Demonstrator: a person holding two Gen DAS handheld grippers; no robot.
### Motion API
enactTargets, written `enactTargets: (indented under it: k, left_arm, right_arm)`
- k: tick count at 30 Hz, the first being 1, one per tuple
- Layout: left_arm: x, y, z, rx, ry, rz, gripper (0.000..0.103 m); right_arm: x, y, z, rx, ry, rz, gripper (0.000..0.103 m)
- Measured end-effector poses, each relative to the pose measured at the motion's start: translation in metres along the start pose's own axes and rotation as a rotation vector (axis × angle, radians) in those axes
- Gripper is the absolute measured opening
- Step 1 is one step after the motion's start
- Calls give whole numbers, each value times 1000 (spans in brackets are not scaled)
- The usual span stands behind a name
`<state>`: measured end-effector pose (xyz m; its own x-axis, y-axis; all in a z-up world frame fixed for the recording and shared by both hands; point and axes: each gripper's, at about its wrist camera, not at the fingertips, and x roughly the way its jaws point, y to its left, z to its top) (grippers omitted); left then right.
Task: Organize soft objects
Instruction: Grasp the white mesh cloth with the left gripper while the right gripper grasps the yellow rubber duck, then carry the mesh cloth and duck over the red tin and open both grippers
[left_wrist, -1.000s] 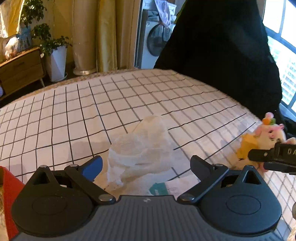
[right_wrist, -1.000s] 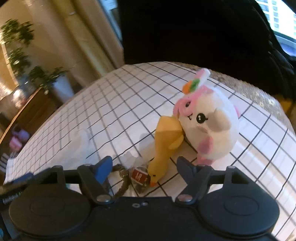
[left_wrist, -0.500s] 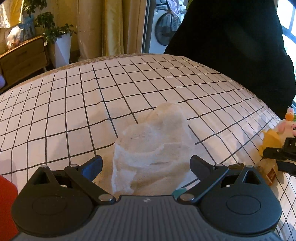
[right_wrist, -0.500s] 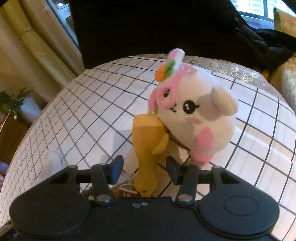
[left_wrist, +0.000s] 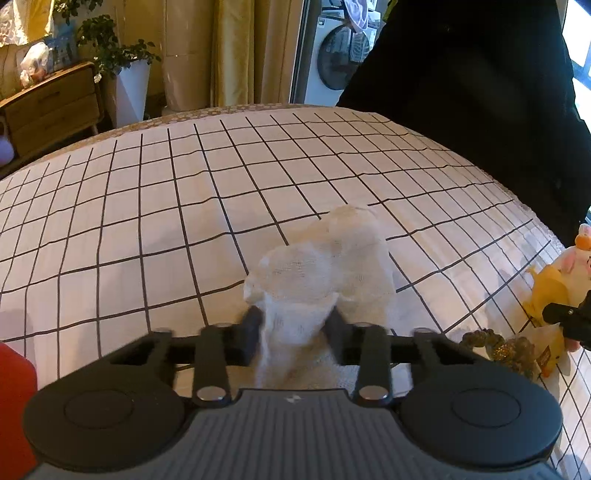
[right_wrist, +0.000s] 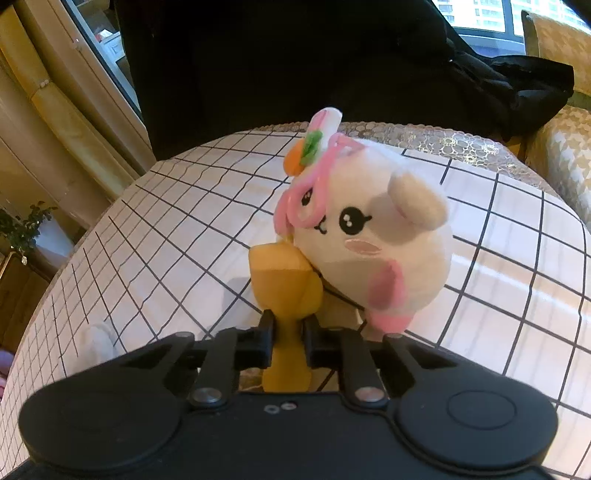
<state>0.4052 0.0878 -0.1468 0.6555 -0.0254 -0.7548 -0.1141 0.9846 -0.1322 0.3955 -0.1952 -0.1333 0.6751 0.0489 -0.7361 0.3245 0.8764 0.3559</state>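
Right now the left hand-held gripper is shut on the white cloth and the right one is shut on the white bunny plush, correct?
Not quite. The right wrist view shows the right hand-held gripper shut on the yellow duck toy, not the white bunny plush. The left hand-held gripper is indeed shut on the white cloth.

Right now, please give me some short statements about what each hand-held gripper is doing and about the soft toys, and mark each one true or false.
1. The left hand-held gripper is closed on the white cloth. True.
2. The right hand-held gripper is open and holds nothing. False: it is closed on the yellow duck toy.
3. The white bunny plush leans against the yellow duck toy. True.
4. The bunny plush has an orange and green decoration on its head. True.
5. The checked tablecloth is plain red. False: it is white with black grid lines.
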Motion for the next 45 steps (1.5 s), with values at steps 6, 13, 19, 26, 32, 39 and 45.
enactTargets:
  k: [6, 13, 19, 26, 32, 39, 45]
  left_arm:
    - [-17, 2, 3, 0, -48, -2, 14]
    - [-42, 2, 5, -3, -83, -5, 11]
    - [-72, 5, 5, -17, -109, -21, 11]
    - [-113, 7, 1, -19, -141, -46, 11]
    - [-148, 10, -8, -4, -157, -41, 11]
    - [-189, 19, -20, 0, -167, -38, 11]
    - [-218, 31, -30, -13, -183, -38, 11]
  right_arm:
    - [-14, -3, -1, -23, -14, 26, 13]
    - [-38, -4, -4, -84, -15, 82, 13]
    - [-61, -1, -7, -140, -9, 162, 13]
    - [-97, 2, -9, -238, -18, 220, 13]
    - [-130, -2, -11, -287, -3, 290, 13]
    - [-168, 4, -23, -382, 2, 346, 13]
    - [-189, 16, -41, -458, 29, 382, 13]
